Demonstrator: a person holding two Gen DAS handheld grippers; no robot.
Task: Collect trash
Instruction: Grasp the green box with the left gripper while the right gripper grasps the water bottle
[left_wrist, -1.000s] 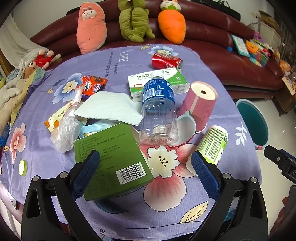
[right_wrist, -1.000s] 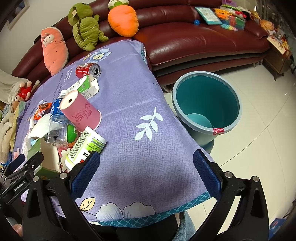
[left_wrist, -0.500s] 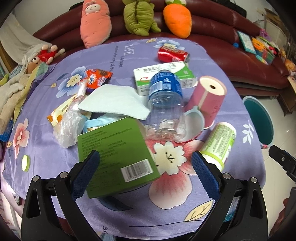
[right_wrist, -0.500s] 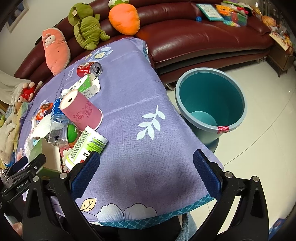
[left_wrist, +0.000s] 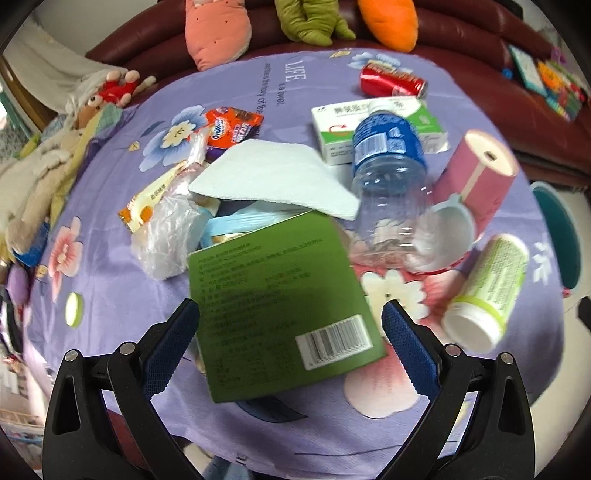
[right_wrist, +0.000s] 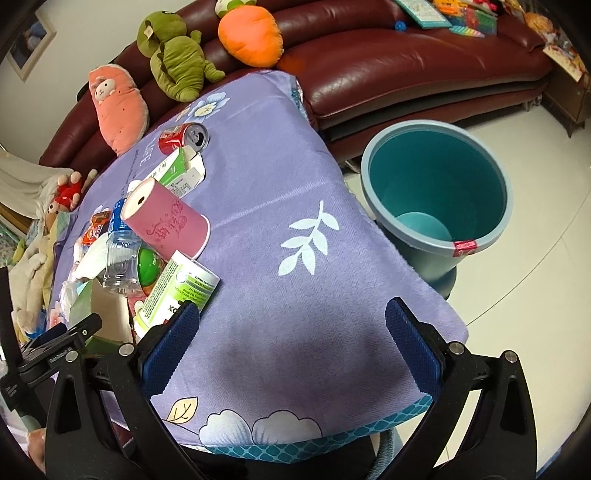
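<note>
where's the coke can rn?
Red can lies on its side at the table's far edge near the sofa, just behind the green-and-white box; also visible upper left in right wrist view.

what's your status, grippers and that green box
Left gripper open, straddling the green box, no grip yet. Right gripper open, empty, over bare cloth. Teal bin empty beside table. Nothing blocking.

Trash heaped beside the green carton (left_wrist: 284, 295) on the purple cloth.

The carton lies flat, barcode up. Behind it: white napkin (left_wrist: 273, 177), clear bottle (left_wrist: 388, 184) on its side, pink paper cup (left_wrist: 480, 177) tipped over. To its right, a green-labelled canister (left_wrist: 487, 291); far behind, red can (left_wrist: 391, 83). A teal bin (right_wrist: 436, 192) stands on the floor.
</note>
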